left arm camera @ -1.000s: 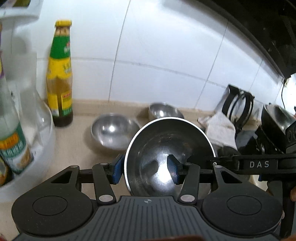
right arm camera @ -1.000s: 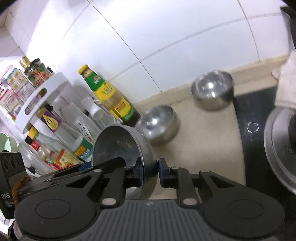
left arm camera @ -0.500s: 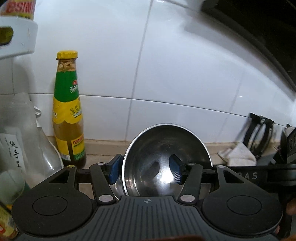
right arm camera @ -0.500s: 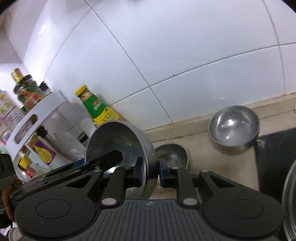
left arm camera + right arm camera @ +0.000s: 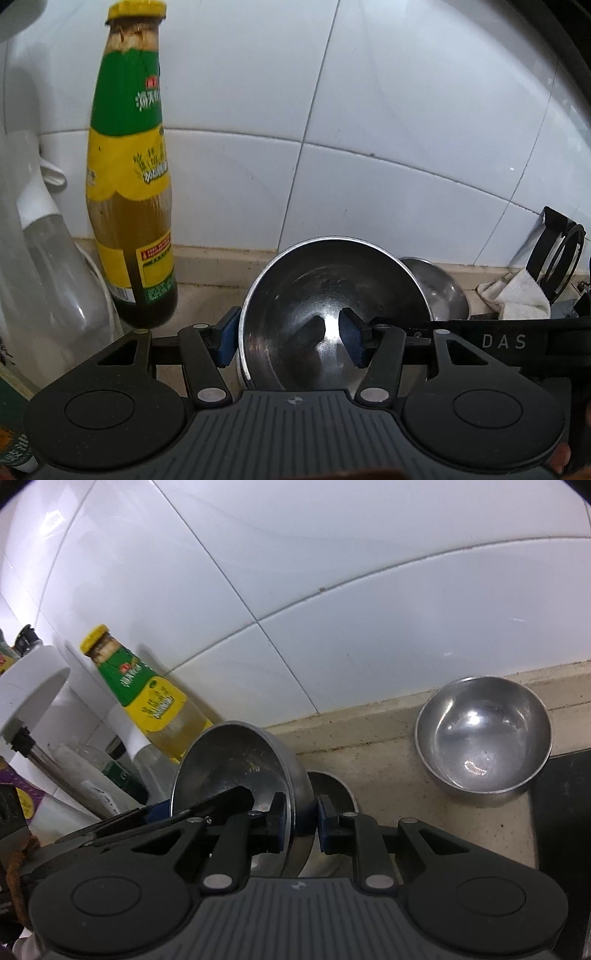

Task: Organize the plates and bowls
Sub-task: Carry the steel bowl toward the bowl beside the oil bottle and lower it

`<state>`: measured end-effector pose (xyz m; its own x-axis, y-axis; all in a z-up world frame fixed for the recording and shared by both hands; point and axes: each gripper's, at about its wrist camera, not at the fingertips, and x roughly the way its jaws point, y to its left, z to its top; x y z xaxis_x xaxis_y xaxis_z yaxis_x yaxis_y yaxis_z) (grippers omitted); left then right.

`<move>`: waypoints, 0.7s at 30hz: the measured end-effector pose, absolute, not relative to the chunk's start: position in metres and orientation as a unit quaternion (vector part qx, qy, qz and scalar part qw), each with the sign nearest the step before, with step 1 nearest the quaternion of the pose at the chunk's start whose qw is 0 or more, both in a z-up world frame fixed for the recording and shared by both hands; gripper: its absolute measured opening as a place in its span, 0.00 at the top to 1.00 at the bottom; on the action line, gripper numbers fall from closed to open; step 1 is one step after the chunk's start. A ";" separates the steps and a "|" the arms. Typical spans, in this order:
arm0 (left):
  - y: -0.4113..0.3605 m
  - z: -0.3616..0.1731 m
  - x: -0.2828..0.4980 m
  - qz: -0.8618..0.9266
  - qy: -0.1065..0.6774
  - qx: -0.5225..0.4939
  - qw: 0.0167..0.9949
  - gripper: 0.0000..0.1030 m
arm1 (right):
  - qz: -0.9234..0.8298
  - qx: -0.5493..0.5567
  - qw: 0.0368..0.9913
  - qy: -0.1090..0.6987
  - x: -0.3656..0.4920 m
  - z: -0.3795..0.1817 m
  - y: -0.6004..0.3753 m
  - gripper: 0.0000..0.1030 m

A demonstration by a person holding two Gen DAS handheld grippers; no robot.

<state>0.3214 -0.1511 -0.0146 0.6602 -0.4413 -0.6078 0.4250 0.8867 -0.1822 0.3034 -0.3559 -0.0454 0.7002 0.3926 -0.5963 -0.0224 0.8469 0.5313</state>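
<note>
Gripping one steel bowl [image 5: 334, 314] from two sides, we have both tools on it at once. Our left gripper [image 5: 291, 341] has its blue pads straddling the bowl's left wall, one pad outside the rim and the other inside the hollow, and they appear to pinch that wall. Our right gripper [image 5: 300, 821] pinches the bowl's [image 5: 236, 764] right rim between its two fingers [image 5: 277, 821], one inside and one against the outer curve. The bowl is tilted, its mouth turned toward the left wrist camera.

Directly beneath it, in the right wrist view, we see a second steel bowl [image 5: 332, 794] on the beige countertop [image 5: 388, 771], partly covered by the held one; whether the two touch we cannot tell. A third steel bowl [image 5: 484, 738] sits upright well to the right, near the white tiled wall [image 5: 332, 572] and just beside the edge of a black cooktop [image 5: 561, 812]. The left wrist view shows that bowl [image 5: 439, 291] behind the held one.

A sauce bottle [image 5: 129, 177] with a yellow cap and green-and-yellow label stands to the left against the wall, beside a white condiment rack [image 5: 33, 686]. A white cloth [image 5: 517, 295] lies far right near a black holder [image 5: 557, 258].
</note>
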 end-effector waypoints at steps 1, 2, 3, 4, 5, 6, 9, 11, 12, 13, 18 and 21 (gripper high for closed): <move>-0.151 -0.015 0.322 -0.238 0.337 -0.013 0.911 0.39 | 0.116 0.251 0.887 0.371 0.305 -0.046 -0.355 0.82; -0.151 -0.015 0.323 -0.238 0.337 -0.013 0.911 0.39 | 0.115 0.252 0.886 0.373 0.306 -0.048 -0.355 0.82; -0.151 -0.015 0.323 -0.239 0.336 -0.013 0.911 0.39 | 0.116 0.251 0.885 0.374 0.306 -0.049 -0.354 0.82; -0.151 -0.014 0.323 -0.239 0.336 -0.013 0.911 0.39 | 0.115 0.251 0.885 0.375 0.306 -0.049 -0.354 0.82; -0.151 -0.014 0.324 -0.240 0.336 -0.013 0.911 0.38 | 0.114 0.251 0.885 0.375 0.307 -0.049 -0.353 0.82; -0.151 -0.014 0.325 -0.240 0.336 -0.013 0.911 0.38 | 0.114 0.250 0.885 0.375 0.307 -0.049 -0.352 0.82; -0.152 -0.015 0.326 -0.239 0.338 -0.015 0.910 0.38 | 0.113 0.245 0.886 0.376 0.309 -0.049 -0.351 0.82; -0.152 -0.013 0.324 -0.240 0.333 -0.015 0.912 0.38 | 0.113 0.244 0.888 0.373 0.309 -0.048 -0.350 0.82; -0.152 -0.011 0.323 -0.240 0.332 -0.017 0.912 0.38 | 0.113 0.242 0.890 0.371 0.308 -0.047 -0.350 0.82; -0.151 -0.009 0.320 -0.242 0.329 -0.017 0.912 0.37 | 0.113 0.243 0.890 0.368 0.306 -0.045 -0.350 0.82; -0.146 0.005 0.296 -0.256 0.318 -0.015 0.913 0.35 | 0.127 0.253 0.887 0.363 0.286 -0.035 -0.355 0.82; -0.143 0.010 0.272 -0.272 0.312 -0.008 0.910 0.34 | 0.141 0.256 0.880 0.375 0.267 -0.033 -0.358 0.82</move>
